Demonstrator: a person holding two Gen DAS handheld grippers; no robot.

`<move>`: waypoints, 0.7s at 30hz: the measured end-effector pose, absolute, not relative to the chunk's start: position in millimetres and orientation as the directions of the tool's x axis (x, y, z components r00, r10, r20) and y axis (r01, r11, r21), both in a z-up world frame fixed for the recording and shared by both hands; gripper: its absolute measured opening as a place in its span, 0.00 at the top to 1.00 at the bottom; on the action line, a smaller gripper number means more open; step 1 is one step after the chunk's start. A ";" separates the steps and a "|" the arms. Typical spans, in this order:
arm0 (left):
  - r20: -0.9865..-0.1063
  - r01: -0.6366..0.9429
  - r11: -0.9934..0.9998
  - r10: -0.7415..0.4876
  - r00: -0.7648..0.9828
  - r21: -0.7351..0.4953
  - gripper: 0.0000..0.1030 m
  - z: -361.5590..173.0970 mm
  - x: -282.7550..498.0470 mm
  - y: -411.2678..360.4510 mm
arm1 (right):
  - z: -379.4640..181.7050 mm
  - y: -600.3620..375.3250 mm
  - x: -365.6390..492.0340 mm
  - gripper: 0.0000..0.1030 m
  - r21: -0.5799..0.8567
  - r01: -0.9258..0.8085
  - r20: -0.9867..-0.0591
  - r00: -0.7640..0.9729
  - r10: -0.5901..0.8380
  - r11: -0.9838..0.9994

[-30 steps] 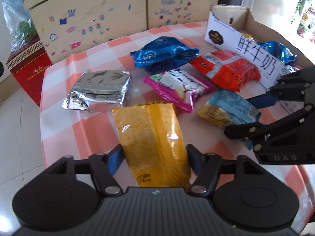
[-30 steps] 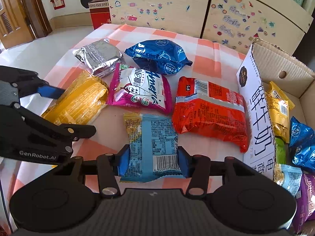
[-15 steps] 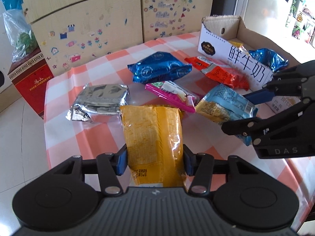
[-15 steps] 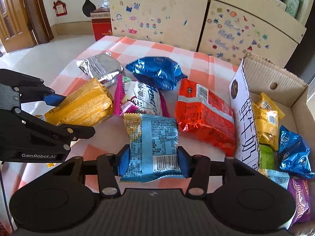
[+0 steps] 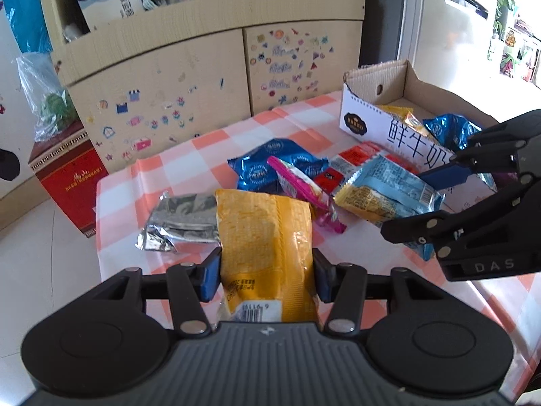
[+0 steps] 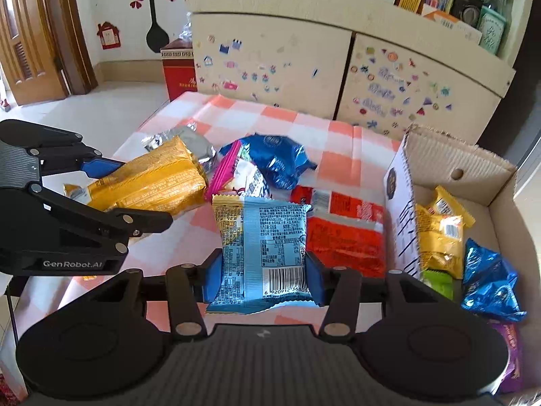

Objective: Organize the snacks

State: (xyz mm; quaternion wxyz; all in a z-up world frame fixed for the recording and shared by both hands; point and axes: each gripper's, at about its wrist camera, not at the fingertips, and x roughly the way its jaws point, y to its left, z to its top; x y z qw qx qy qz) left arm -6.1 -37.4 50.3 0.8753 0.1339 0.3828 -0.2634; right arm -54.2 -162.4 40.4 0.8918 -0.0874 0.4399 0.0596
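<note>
My left gripper (image 5: 267, 272) is shut on a yellow snack pack (image 5: 267, 243) and holds it above the checked table (image 5: 189, 165). It also shows in the right wrist view (image 6: 152, 182). My right gripper (image 6: 262, 275) is shut on a light blue snack pack (image 6: 262, 237), lifted above the table; it shows in the left wrist view too (image 5: 385, 193). A silver pack (image 5: 179, 223), a dark blue pack (image 5: 260, 169), a pink pack (image 5: 297, 186) and a red pack (image 6: 341, 233) lie on the table. A cardboard box (image 6: 449, 165) at the right holds several snacks.
A cabinet with stickers (image 5: 203, 77) stands behind the table. A red box (image 5: 71, 182) sits on the floor at the left. The table's left edge (image 5: 99, 237) drops to the tiled floor. A wooden door (image 6: 30, 34) is far left.
Both grippers have risen with their packs, the yellow and the light blue one now off the table. The left gripper's jaws closed on the yellow pack.
</note>
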 end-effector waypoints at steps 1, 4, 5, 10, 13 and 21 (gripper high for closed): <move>-0.735 0.561 0.827 -0.354 0.579 0.043 0.50 51.3 -6.3 -37.9 | 41.7 -163.1 -54.1 0.45 -0.105 -0.181 -0.792 0.610 0.028 0.978; -0.711 0.555 0.827 -0.338 0.617 0.090 0.56 56.0 -6.8 -40.4 | 45.5 -165.7 -54.0 0.45 -0.113 -0.173 -0.781 0.624 0.020 0.978; -0.700 0.552 0.828 -0.335 0.630 0.101 0.56 59.0 -6.2 -41.0 | 46.8 -166.3 -54.4 0.45 -0.120 -0.170 -0.777 0.629 0.014 0.978; -0.685 0.543 0.837 -0.357 0.635 0.067 0.57 67.2 -0.2 -44.2 | 51.1 -173.6 -53.0 0.45 -0.118 -0.146 -0.768 0.640 0.003 0.982; -0.713 0.558 0.829 -0.372 0.594 0.033 0.57 64.3 5.3 -41.2 | 48.5 -175.4 -53.5 0.45 -0.125 -0.145 -0.774 0.633 -0.005 0.981; -0.794 0.604 0.797 -0.370 0.483 -0.004 0.38 43.2 7.4 -26.2 | 49.6 -175.3 -53.4 0.45 -0.110 -0.140 -0.775 0.632 0.003 0.984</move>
